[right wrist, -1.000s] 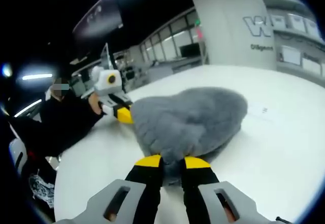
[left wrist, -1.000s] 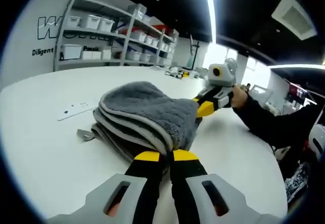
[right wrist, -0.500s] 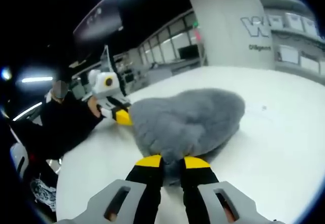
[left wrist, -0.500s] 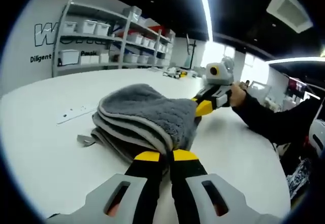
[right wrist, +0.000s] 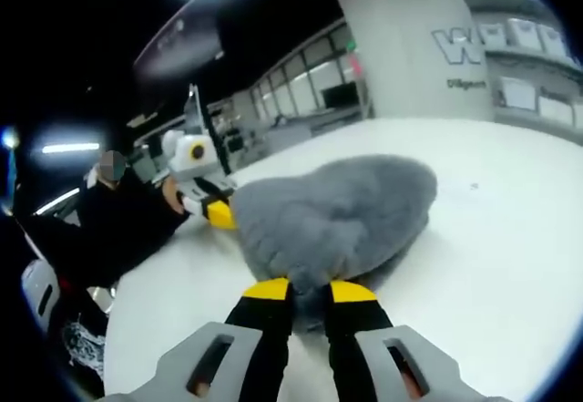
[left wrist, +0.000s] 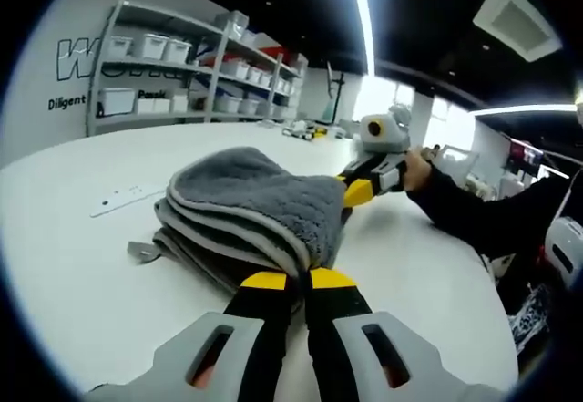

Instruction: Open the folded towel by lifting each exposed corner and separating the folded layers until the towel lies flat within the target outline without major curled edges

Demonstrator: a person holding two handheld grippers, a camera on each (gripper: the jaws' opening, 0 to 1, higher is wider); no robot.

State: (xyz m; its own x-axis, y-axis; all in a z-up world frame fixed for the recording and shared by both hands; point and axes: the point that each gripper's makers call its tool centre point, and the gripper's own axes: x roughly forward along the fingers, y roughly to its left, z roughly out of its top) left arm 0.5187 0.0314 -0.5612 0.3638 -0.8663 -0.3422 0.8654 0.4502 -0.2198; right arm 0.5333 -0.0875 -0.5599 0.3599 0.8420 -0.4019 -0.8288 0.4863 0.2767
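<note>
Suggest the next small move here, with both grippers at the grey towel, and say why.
Probably draw the two grippers apart. The left gripper and right gripper each look shut on an edge of the grey towel, at opposite sides, and it is still bunched in stacked layers on the white table.

Worktop point(left wrist: 82, 265): white, broad, glossy surface. Shelving unit point(left wrist: 182, 69): grey metal, against the far-left wall, stocked with white storage bins point(left wrist: 150, 46). Wall lettering point(right wrist: 474, 46): dark, partly legible, on a white wall. Ceiling light strip point(left wrist: 360, 10): long, bright. Small flat white item point(left wrist: 118, 200): on the worktop at left; kind unclear.
</note>
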